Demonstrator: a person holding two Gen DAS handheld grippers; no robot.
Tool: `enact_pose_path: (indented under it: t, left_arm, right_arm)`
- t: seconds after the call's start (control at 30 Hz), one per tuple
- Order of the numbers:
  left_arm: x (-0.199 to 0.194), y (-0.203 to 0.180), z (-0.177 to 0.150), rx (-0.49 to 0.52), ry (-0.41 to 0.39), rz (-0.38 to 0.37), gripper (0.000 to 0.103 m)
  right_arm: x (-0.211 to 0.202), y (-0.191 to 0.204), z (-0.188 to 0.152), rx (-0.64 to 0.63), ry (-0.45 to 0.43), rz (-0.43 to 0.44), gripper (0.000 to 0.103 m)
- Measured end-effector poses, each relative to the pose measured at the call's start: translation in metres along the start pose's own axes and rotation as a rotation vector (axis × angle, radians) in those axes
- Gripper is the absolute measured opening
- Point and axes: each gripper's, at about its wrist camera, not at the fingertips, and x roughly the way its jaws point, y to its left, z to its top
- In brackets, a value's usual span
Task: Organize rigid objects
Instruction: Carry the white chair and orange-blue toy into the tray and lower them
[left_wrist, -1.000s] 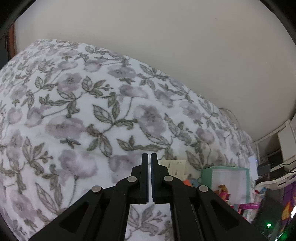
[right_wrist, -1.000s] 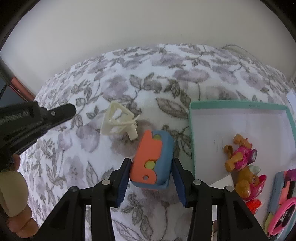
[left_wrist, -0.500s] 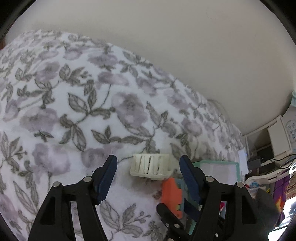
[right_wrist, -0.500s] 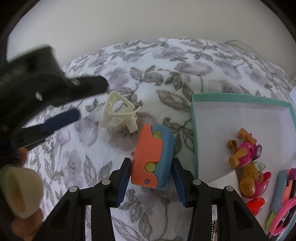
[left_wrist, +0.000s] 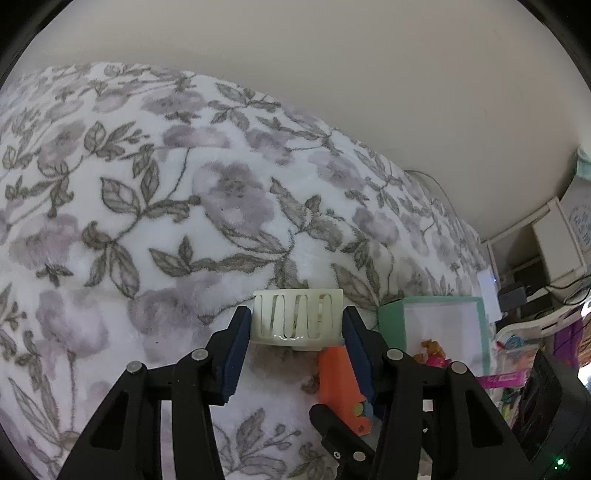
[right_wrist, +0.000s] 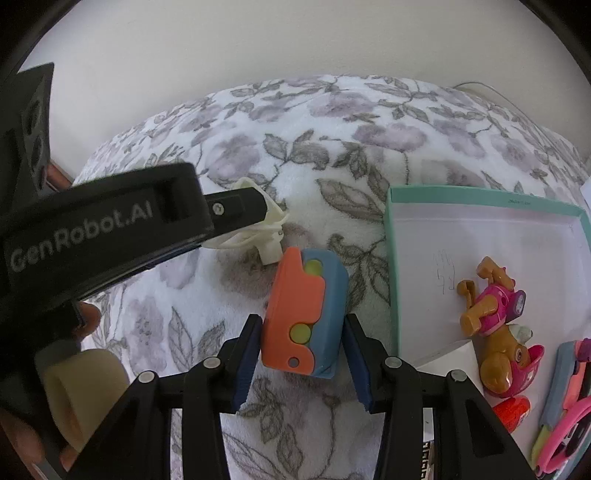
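Jaws: our left gripper (left_wrist: 297, 339), pinched together over bare blanket (left_wrist: 147, 221) a second ago, now closing round the cream clip (left_wrist: 298, 319), lower middle | right gripper (right_wrist: 301, 363) clamped on orange-blue toy (right_wrist: 304, 314) beside tray (right_wrist: 480, 195) | two pickups nearly ready.

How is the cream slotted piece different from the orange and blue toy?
The cream slotted piece is one pale colour and openwork; the orange and blue toy is two-coloured and solid. The piece sits between the closing left tool; the toy is gripped by the right tool. Both rest on the floral blanket.
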Motion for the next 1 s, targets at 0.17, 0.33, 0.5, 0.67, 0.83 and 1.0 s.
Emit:
enact_pose_path:
  t: [0.17,0.33,0.5,0.67,0.83,1.0]
  left_arm:
    - [-0.012,0.003,0.002,0.001,-0.021,0.053,0.052]
    - [-0.037,0.008,0.002,-0.039,-0.049,0.099,0.052]
    - [-0.071,-0.001,-0.003,-0.055,-0.075,0.129,0.052]
    - [-0.11,-0.021,-0.017,-0.042,-0.11,0.117,0.052]
    - [-0.132,-0.043,-0.038,-0.014,-0.122,0.115,0.052]
    - [-0.147,-0.066,-0.066,0.023,-0.134,0.1,0.052]
  right_arm:
    - [-0.001,-0.001,0.0,0.009,0.007,0.005,0.047]
    - [-0.015,-0.008,-0.001,0.046,0.007,0.035,0.046]
    - [-0.04,-0.009,-0.006,0.074,0.003,0.048,0.044]
    - [-0.071,0.0,-0.02,0.049,-0.007,0.025,0.044]
    - [-0.103,-0.003,-0.045,0.033,-0.031,-0.009,0.044]
    - [-0.134,-0.018,-0.065,0.062,-0.07,-0.027,0.044]
